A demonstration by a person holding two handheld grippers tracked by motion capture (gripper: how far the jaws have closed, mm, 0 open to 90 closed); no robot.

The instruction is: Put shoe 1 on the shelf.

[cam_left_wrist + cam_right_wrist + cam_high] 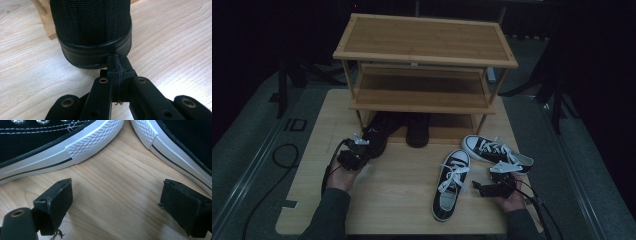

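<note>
A black shoe (374,135) sticks out heel-first from the bottom tier of the wooden rack (422,40). My left gripper (362,147) is at its heel. In the left gripper view the jaws (118,63) are shut together with nothing between them, and their tip touches the shoe's black rubber heel (95,52). A second black shoe (418,131) stands beside it under the rack. My right gripper (479,189) rests open on the table; its pads (57,200) stand wide apart over bare wood. Just ahead of them are the toes of two black-and-white sneakers (50,145) (180,152).
One sneaker (452,182) lies toe away from me at centre right, the other (494,150) lies crosswise behind it. The rack's leg (47,22) stands left of the black shoe's heel. The light wooden table (402,200) ends close to my forearms.
</note>
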